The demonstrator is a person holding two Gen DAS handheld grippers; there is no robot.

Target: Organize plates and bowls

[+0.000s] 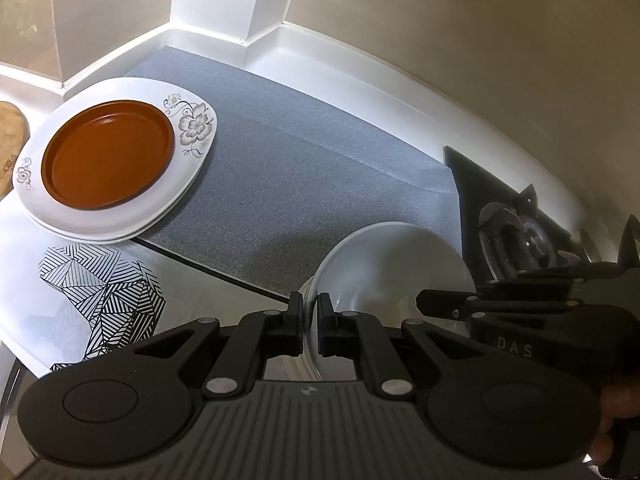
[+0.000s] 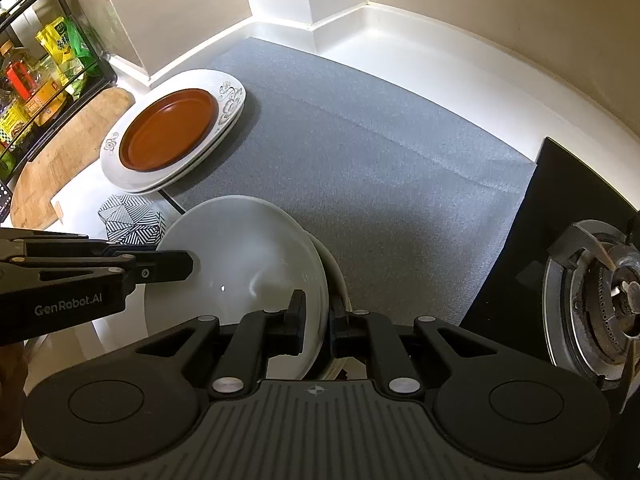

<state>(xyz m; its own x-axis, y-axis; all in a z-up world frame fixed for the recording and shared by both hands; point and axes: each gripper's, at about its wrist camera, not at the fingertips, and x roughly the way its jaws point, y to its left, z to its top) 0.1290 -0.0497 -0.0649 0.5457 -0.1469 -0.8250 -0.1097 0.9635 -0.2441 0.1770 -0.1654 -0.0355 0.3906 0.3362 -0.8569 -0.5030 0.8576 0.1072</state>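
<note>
A white bowl [image 1: 392, 272] [image 2: 240, 256], nested on another bowl below it, tilts above the near edge of a grey mat [image 1: 300, 160] [image 2: 380, 140]. My left gripper [image 1: 310, 308] is shut on its left rim and reaches in from the left in the right wrist view [image 2: 188, 266]. At the opposite rim my right gripper [image 2: 318, 316] is shut too, and its tip shows in the left wrist view [image 1: 424, 302]. At the mat's far left corner a brown plate [image 1: 108, 156] [image 2: 168, 130] lies on two stacked white floral plates [image 1: 100, 224] [image 2: 116, 176].
A black-and-white patterned item [image 1: 100, 292] [image 2: 128, 216] lies near the plates. A gas burner [image 1: 520, 240] [image 2: 600, 292] on a black hob borders the mat on the right. Further left are a wooden board [image 2: 60, 160] and a rack of bottles [image 2: 36, 72]. Walls enclose the counter behind.
</note>
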